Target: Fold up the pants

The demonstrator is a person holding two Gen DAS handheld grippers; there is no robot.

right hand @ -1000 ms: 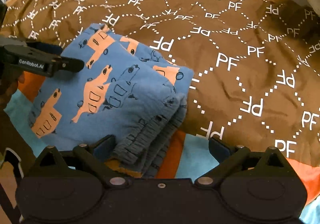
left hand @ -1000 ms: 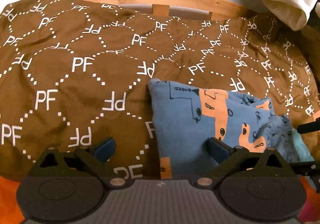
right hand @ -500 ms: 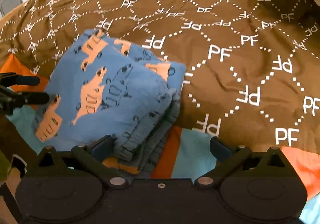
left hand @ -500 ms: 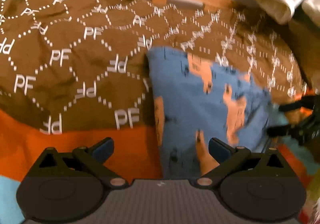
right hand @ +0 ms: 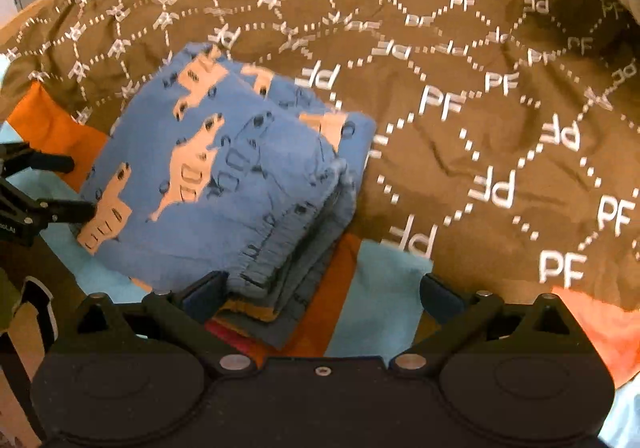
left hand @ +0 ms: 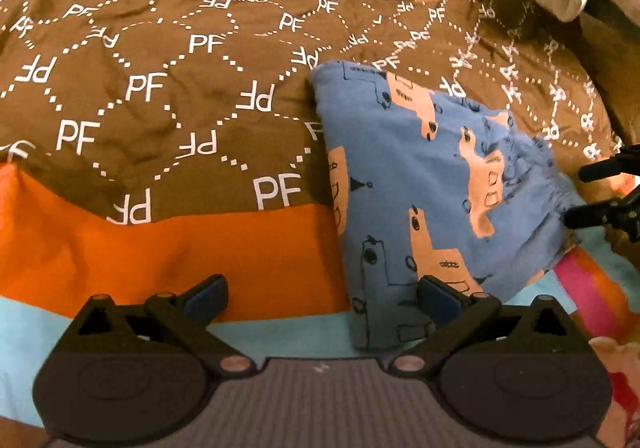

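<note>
Pants (right hand: 224, 176) lie folded on the brown blanket (right hand: 460, 96); your left gripper (left hand: 320, 294) and right gripper (right hand: 320, 288) both gape wide, holding nothing.

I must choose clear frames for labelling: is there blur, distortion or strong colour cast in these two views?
Left wrist view: strong fisheye bending, warm cast; the pants are slightly smeared near the waistband, the left gripper is sharp. Right wrist view: same bending, motion blur on the far blanket lettering, right gripper sharp.

Folded blue pants (right hand: 240, 184) on a brown blanket (right hand: 460, 96), right gripper (right hand: 322, 290) jaws apart just beside.
</note>
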